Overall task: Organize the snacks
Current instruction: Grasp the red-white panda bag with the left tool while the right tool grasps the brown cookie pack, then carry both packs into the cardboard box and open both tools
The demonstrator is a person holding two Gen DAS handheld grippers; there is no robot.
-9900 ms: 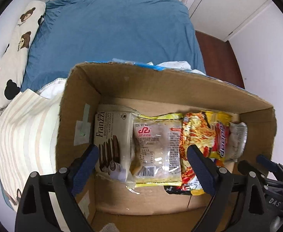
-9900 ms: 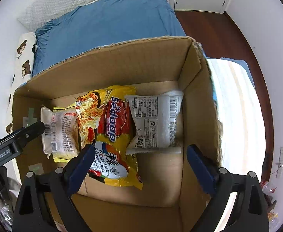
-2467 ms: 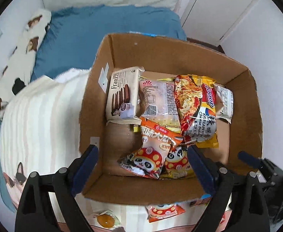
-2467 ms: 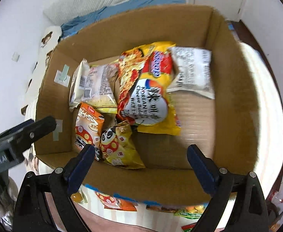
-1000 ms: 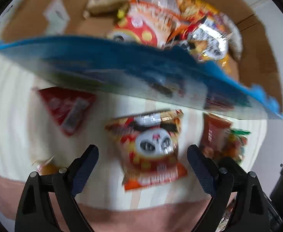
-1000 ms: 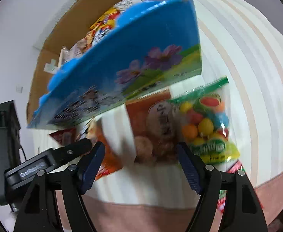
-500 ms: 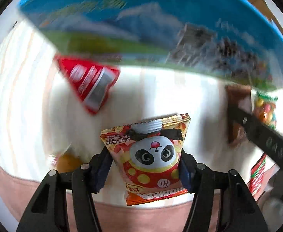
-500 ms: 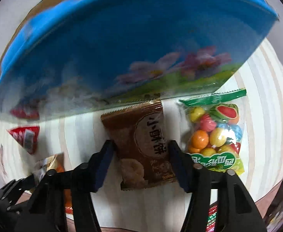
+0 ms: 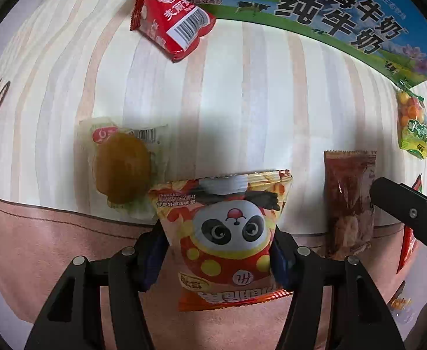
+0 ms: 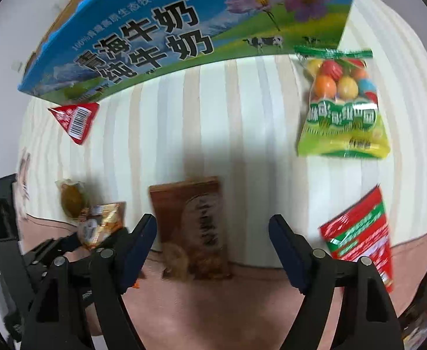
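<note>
Gathering loose snacks off the striped blanket [image 9: 242, 93] into the milk box [image 10: 160, 26] is the step in hand, and I am at the pick-up stage with both tools down among the packets. Largest first: the box stands at the far side of the spread, its blue printed wall filling the top of both views; its inside is not visible from here. On the right, the green candy bag [image 10: 341, 110] lies just below the box's corner, flat, with coloured balls showing through the clear upper half. A red-and-green packet [image 10: 359, 233] lies nearer me at the right edge. My left gripper [image 9: 216, 250] is clamped on the panda bag [image 9: 228, 227], pads pressed to its two side edges about mid-height; the bag is puffed, orange-red, print facing up, its lower seam toward me. I judge the grip firm enough to lift, but an air-filled bag can squirt out, so the next move should be a slow raise and carry over the box wall before letting go. My right gripper [image 10: 213, 250] is spread wide, empty, straddling the brown biscuit pack [image 10: 193, 230], which lies flat with its near end toward me; the jaws do not touch it. It needs to drop lower and close across the pack's width. Smaller items left: a red triangular packet [image 9: 169, 23] against the box, and a clear-wrapped yellow cake [image 9: 123, 169] touching the panda bag's left corner.
</note>
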